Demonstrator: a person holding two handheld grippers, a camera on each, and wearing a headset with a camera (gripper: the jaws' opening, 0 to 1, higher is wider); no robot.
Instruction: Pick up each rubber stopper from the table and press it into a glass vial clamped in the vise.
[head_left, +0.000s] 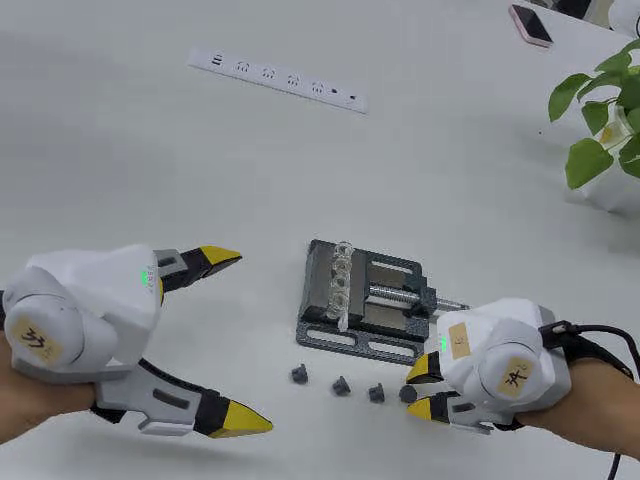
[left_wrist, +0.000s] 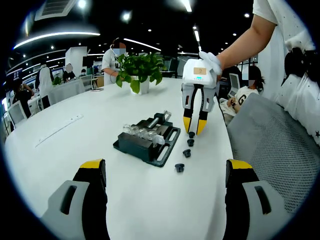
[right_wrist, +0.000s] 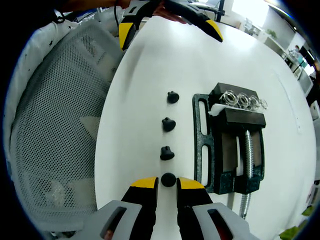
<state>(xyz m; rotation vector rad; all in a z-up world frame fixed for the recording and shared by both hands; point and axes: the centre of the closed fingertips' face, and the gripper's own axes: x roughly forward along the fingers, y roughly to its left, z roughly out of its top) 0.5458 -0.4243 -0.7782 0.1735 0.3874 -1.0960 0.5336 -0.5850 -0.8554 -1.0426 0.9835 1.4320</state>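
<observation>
Our right gripper (right_wrist: 167, 184) has its yellow-tipped jaws drawn narrow, one on each side of the nearest stopper (right_wrist: 168, 179) at the bottom centre of the right gripper view. A sliver of white seems to show on both sides of it, so we read the jaws as not closed on it, though the fisheye leaves us unsure. That stopper stands on the table (right_wrist: 140, 65). Three more stoppers (right_wrist: 168, 124) run in a line up the frame from it, each apart from the next.

Just right of that line sits the vise (right_wrist: 225, 145). It clamps a row of clear glass vials (right_wrist: 242, 100) towards the upper right. Their round mouths stand open, and we see nothing inside them.

In the head view our left gripper (head_left: 243, 338) is at the lower left with its jaws spread wide, holding nothing, well apart from the vise. A white power strip (head_left: 278, 78) lies towards the upper left, and a leafy plant (head_left: 600, 110) is at the right edge.
</observation>
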